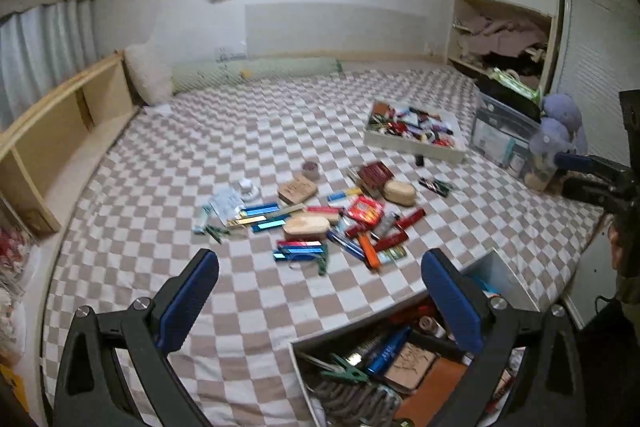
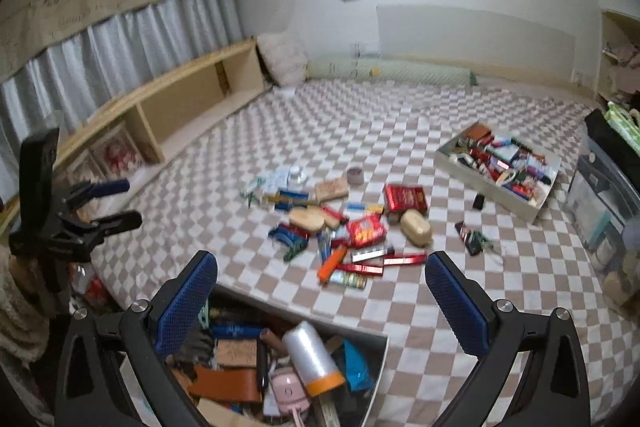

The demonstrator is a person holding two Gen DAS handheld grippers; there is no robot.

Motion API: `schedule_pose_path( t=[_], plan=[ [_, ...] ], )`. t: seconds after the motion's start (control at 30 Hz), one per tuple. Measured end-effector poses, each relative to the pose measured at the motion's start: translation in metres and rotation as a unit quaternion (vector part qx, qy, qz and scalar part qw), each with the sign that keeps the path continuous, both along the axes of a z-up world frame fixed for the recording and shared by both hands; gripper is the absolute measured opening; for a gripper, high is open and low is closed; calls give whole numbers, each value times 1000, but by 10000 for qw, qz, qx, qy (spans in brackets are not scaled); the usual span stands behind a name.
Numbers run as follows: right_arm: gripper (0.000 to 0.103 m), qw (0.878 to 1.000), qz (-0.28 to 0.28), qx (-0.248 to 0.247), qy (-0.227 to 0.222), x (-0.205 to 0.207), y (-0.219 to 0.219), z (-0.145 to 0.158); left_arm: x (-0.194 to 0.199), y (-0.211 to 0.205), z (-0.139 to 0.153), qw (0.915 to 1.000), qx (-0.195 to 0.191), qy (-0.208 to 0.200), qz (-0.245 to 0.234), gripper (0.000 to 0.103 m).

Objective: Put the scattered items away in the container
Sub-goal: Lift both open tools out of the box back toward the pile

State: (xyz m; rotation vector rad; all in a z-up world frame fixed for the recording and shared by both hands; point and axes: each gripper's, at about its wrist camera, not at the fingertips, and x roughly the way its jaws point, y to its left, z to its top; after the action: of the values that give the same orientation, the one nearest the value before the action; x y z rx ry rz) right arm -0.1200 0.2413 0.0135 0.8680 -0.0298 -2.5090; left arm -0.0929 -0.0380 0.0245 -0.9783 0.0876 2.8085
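Observation:
A pile of scattered small items (image 1: 320, 219) lies on the checkered bed: blue and red sticks, an orange lighter (image 2: 332, 262), wooden blocks, a red packet (image 2: 366, 230), green clips. A white container (image 1: 504, 275) holding several items stands at the near bed edge; it also shows in the right wrist view (image 2: 382, 343). My left gripper (image 1: 320, 291) is open and empty, above the bed beside the container. My right gripper (image 2: 320, 291) is open and empty, above the container's far edge. Each gripper appears in the other's view, the right (image 1: 592, 175) and the left (image 2: 100, 203).
A second white tray (image 1: 416, 145) full of small items sits on the bed's far right, also in the right wrist view (image 2: 496, 187). Clear storage bins (image 1: 500, 135) and a plush toy (image 1: 560, 123) stand at the right. A wooden shelf (image 1: 60, 131) runs along the left.

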Motion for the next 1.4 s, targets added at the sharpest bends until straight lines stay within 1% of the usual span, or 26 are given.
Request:
schedule_pose_path(
  t=[0.13,0.23,0.33,0.4,0.47,0.53,0.6,0.7,0.8,0.9,1.0,1.07,1.13,1.2,1.3,1.4],
  plan=[
    [103,9972,-510,8,553,1,13,9,-1,-11,6,9997,182,133,119,102],
    [103,9941,-700,-205,809,-4,27,14,-3,-21,8,9991,279,189,240,102],
    [103,9931,-764,-395,804,-16,40,16,-6,-31,11,9986,221,284,389,102],
    [103,9927,-839,-504,711,-25,48,16,-10,-40,13,9980,198,325,504,102],
    [103,9924,-895,-564,628,-31,54,18,-16,-51,15,9968,264,385,654,102],
    [103,9908,-975,-612,711,-37,61,21,-21,-62,16,9952,411,479,749,102],
    [103,9869,-1139,-625,961,-39,67,25,-28,-72,18,9937,488,596,811,102],
    [103,9808,-1357,-566,1279,-45,77,29,-41,-78,17,9948,293,638,739,102],
    [103,9803,-1423,-538,1257,-59,84,25,-59,-85,13,9955,38,618,720,102],
    [103,9780,-1607,-460,1250,-77,91,17,-83,-91,3,9968,-168,453,630,102],
    [103,9744,-1855,-592,1125,-96,103,4,-110,-97,-10,9971,-355,250,627,102],
    [103,9728,-2004,-644,969,-111,110,-7,-130,-104,-22,9969,-360,90,689,102],
    [103,9731,-2090,-535,807,-124,112,-18,-151,-115,-35,9962,-325,-96,797,102],
    [103,9747,-2109,-435,605,-137,112,-33,-174,-126,-53,9941,-327,-394,956,102],
    [103,9795,-1959,-421,226,-156,109,-55,-203,-141,-81,9890,-344,-782,1206,102],
    [103,9830,-1810,-292,-110,-171,98,-78,-228,-153,-111,9827,-373,-1167,1386,102]
  ],
)
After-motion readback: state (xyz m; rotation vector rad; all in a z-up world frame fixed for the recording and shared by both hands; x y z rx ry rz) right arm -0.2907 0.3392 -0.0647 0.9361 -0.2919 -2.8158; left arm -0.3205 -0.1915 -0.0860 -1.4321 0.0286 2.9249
